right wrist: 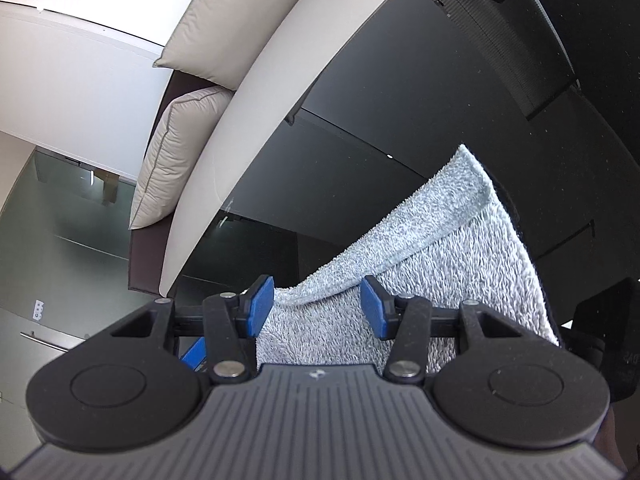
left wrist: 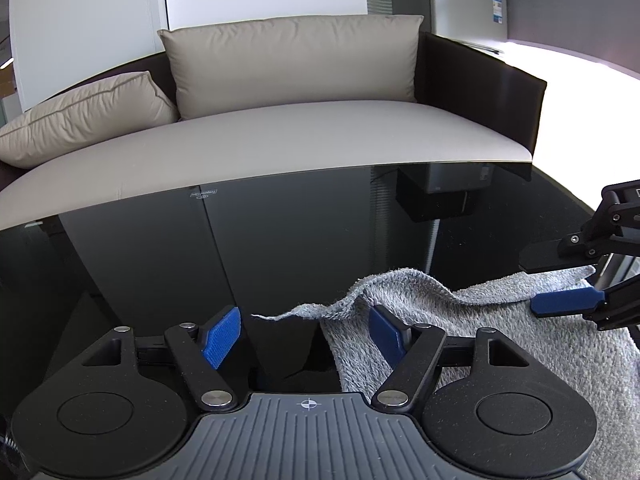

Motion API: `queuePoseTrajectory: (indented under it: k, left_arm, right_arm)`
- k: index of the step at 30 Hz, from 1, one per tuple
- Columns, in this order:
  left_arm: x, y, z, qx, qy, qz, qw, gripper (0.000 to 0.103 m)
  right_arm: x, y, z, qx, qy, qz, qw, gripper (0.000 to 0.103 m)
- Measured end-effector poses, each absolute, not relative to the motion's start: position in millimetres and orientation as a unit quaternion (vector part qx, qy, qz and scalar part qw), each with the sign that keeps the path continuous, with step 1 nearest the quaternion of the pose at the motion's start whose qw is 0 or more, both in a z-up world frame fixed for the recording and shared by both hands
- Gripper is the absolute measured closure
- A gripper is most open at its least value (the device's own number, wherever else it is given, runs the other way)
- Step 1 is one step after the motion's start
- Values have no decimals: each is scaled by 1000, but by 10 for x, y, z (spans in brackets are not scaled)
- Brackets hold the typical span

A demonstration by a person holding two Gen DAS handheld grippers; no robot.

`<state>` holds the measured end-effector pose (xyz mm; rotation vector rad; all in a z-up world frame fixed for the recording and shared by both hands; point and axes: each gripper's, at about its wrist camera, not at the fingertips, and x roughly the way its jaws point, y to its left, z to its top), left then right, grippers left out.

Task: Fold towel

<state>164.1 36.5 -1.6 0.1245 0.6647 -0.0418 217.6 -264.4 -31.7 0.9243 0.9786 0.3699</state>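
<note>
A grey terry towel (left wrist: 500, 332) lies on the black glass table (left wrist: 280, 248), with a raised fold at its far left corner. My left gripper (left wrist: 306, 334) is open at the towel's left edge, its right pad (left wrist: 386, 338) over the cloth and its left pad over bare glass. My right gripper (left wrist: 560, 280) reaches in from the right over the towel's far edge. In the right wrist view the right gripper (right wrist: 316, 308) is open, its jaws straddling a folded edge of the towel (right wrist: 440, 248).
A beige sofa seat (left wrist: 280, 140) with two cushions (left wrist: 292, 60) runs along the table's far edge. A silver mini fridge (left wrist: 448, 4) stands behind the sofa's right arm. A bright floor shows past the table's right edge.
</note>
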Motion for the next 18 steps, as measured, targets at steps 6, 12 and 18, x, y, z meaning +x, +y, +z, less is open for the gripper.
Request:
queuePoseTrajectory:
  k: [6,12,18]
  left_arm:
    - [1597,364,-19,57,325,-24,944,34]
    - [1566,384,-48,55,328,-25,943,34]
    - [1552,402,-46,49,327,-23,943,34]
  right_arm:
    - [2212,-2601,-362,440,428,164,772,51]
    - [2258,-2623,-331,441,389,150,795,51]
    - [2231,-2696,-246,434,398,154,793,51]
